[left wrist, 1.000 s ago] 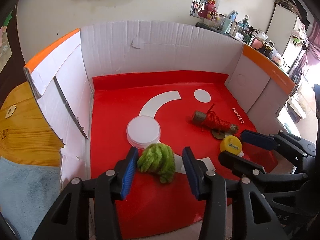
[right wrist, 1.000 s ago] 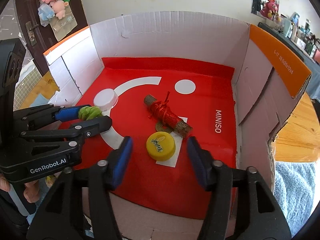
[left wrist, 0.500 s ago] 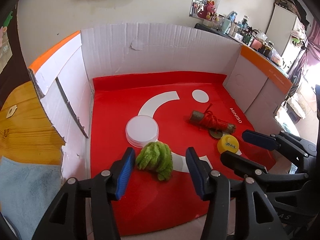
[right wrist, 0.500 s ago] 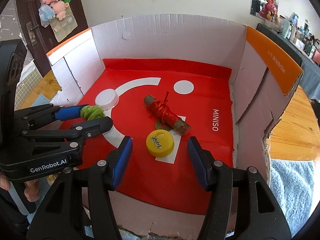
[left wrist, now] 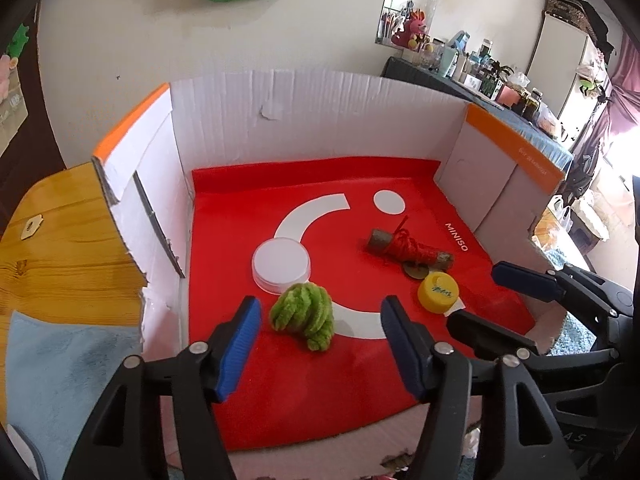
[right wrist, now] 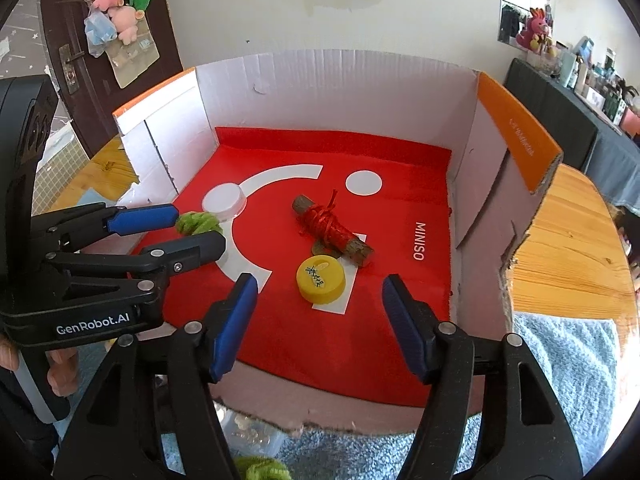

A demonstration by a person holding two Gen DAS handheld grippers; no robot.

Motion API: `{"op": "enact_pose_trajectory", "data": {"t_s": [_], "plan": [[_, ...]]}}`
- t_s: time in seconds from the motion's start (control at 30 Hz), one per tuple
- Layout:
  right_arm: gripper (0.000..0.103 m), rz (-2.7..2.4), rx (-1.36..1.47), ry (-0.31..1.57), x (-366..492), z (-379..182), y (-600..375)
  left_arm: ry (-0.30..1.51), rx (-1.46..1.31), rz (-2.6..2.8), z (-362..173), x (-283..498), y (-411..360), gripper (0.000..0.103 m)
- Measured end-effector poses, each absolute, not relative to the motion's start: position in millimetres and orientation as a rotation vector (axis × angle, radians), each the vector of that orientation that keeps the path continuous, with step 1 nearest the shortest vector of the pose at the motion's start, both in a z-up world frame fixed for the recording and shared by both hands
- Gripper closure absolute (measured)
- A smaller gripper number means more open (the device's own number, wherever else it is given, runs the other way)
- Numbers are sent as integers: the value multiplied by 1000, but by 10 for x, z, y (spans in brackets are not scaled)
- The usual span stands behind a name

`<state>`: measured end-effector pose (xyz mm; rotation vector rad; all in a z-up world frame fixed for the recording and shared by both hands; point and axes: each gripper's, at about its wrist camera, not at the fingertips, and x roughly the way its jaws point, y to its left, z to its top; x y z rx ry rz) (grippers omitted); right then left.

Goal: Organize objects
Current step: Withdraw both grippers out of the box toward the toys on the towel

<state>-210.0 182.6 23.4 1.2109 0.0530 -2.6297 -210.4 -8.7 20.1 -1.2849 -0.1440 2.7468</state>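
Observation:
A green fuzzy bundle lies on the red mat inside a white cardboard box. My left gripper straddles the bundle; its jaws are opening and the blue pads stand clear of it. A white lid sits just behind the bundle. A stick wrapped in red cord lies mid-mat, with a yellow cap in front of it. My right gripper hovers around the cap, jaws opening, pads not touching. In the right wrist view, my left gripper shows at the left.
The box's near side is low and torn; its side walls have orange edges. A wooden table and blue towel surround it. Another green fuzzy piece lies outside the box front. A person's hand holds the left gripper.
The left jaws have spread wide, away from the green bundle, which stays on the mat. The right jaws have widened a little around the yellow cap.

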Motion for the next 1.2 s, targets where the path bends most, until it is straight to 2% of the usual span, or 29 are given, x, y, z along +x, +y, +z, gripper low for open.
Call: {"op": "enact_pose_trajectory", "data": {"t_s": [0.17,0.23,0.43,0.53,0.67,0.77,1.2], "plan": [[38,-2630,1200,57,-2040,259,1829,-145,-1267,2763,254,-2036,-103,34],[32,-2633,1192,60,-2008,272,1826,-144,-1262,2766,268,-2005,-106,33],[31,-2641,1159,60,-1899,333,1832,-117,-1225,2802,351,-1872,-105,24],[25,-2650,1140,61,-1844,367,1840,-116,-1199,2821,403,-1808,-111,19],[23,-2667,1111,51,-1767,413,1862,-112,-1175,2842,442,-1723,-133,13],[19,-2675,1100,40,-1719,429,1885,-113,-1171,2855,449,-1673,-160,12],[14,-2688,1061,22,-1479,462,1915,-132,-1166,2869,439,-1491,-239,9]]}}
